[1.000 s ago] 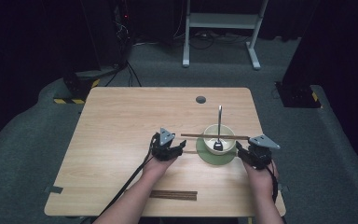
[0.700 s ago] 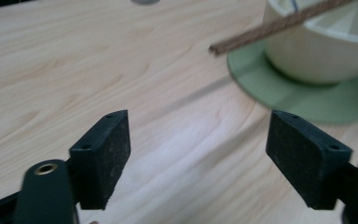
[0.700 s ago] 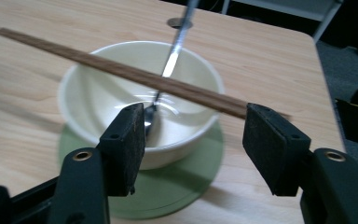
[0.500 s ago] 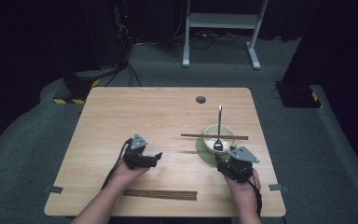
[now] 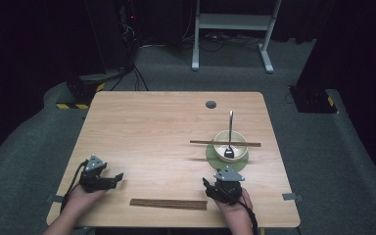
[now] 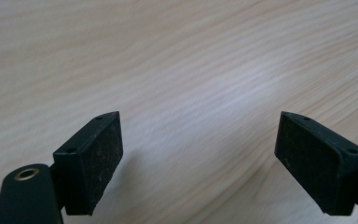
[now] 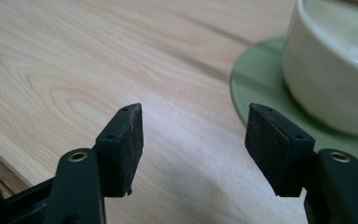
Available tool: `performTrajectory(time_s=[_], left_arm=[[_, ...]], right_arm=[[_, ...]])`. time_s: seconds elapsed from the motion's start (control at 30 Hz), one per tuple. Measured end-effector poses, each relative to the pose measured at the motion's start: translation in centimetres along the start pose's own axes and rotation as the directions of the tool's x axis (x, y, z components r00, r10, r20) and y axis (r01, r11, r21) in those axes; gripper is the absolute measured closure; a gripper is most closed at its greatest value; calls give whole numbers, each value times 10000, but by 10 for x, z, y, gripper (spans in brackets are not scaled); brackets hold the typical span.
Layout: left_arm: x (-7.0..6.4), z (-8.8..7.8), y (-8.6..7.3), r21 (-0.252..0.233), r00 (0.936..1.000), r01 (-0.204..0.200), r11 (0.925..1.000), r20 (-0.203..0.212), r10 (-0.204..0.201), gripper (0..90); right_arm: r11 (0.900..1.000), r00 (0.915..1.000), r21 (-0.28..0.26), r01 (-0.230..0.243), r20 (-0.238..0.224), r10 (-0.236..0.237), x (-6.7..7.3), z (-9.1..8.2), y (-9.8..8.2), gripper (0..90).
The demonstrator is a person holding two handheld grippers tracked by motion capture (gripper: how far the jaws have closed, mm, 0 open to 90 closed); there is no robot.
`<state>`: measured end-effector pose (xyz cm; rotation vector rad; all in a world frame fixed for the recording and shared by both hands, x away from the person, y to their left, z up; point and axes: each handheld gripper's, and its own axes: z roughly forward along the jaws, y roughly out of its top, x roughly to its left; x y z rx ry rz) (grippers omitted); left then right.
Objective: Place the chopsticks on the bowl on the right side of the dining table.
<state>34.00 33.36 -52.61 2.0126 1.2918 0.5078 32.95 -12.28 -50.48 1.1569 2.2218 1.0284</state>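
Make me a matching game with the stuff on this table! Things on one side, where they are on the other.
Things:
1. bowl
2. single chopstick
3. chopstick pair
4. ladle

Places:
A. flat on the table near the front edge
B. on the green saucer
C. standing in the bowl
D. lying across the bowl's rim

Pairs: 1-B, 2-D, 3-A, 4-C

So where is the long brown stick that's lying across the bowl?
In the high view, the brown stick lies flat across the rim of the white bowl, on the table's right side. The bowl sits on a green saucer, just beyond the right hand-held gripper.
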Motion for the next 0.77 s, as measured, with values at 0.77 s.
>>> performTrajectory(time_s=[0.77], left_arm=[[-4, 0, -5, -35, 9994, -188, 9998, -284, 187, 121]], right_arm=[[9963, 9991, 756, -418, 129, 410, -15, 16, -12, 332]])
